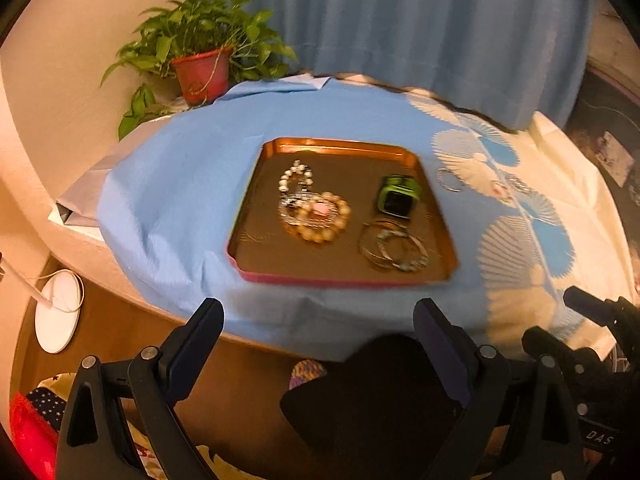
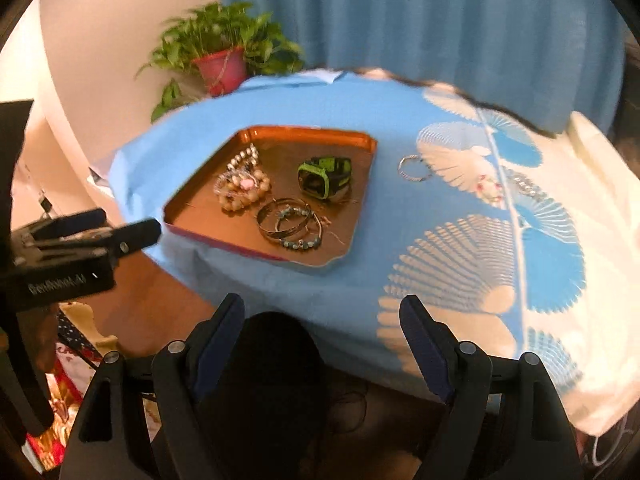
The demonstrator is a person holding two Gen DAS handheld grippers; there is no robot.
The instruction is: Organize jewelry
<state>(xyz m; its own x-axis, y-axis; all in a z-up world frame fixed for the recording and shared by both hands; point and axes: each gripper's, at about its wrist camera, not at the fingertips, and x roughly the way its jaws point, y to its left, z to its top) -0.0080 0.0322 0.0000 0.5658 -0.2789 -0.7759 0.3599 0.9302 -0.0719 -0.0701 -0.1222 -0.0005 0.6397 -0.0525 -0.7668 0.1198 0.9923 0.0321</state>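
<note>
Left wrist view is showing the left gripper (image 1: 318, 320) hanging wide open, gripping nothing, near the table edge; the right gripper (image 2: 322, 316) is likewise gaping empty. Beyond, one orange tray (image 1: 256, 216) is sitting on the blue tablecloth (image 1: 180, 184), holding two beaded bracelets (image 1: 314, 212), several bangles (image 1: 390, 250) and one green watch (image 1: 396, 198). One silver ring (image 1: 449, 179) is lying beside it. One potted plant (image 1: 202, 70) is standing farthest.
</note>
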